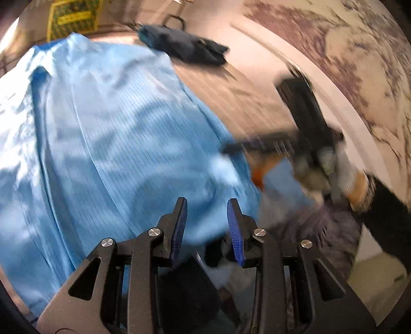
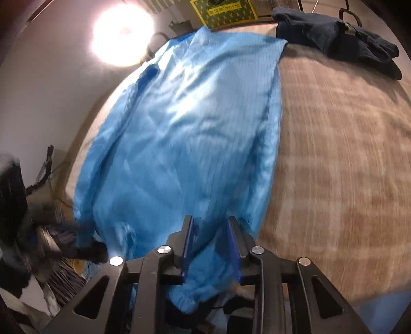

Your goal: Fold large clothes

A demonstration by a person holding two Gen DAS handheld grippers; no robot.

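Observation:
A large light-blue pinstriped garment (image 1: pixel 108 133) lies spread lengthwise on a tan checked cover (image 1: pixel 231 95), with its collar at the far end. In the left wrist view my left gripper (image 1: pixel 206 221) hovers over the garment's near hem, blue pads apart and pressing on nothing. My right gripper (image 1: pixel 239 147) shows there as a blurred black shape at the garment's right edge. In the right wrist view my right gripper (image 2: pixel 211 236) stands over the near hem of the garment (image 2: pixel 190 133). Loose cloth fills the gap between its parted pads and hangs below them. A dark blurred finger of my left gripper (image 2: pixel 95 250) shows at the garment's lower left corner.
A dark navy folded garment (image 2: pixel 341 41) lies at the far right of the cover (image 2: pixel 334 159). A green and yellow panel (image 2: pixel 223 10) stands beyond the far edge. A bright lamp (image 2: pixel 123 36) glares at the upper left. A marbled wall (image 1: pixel 346 51) runs along the right.

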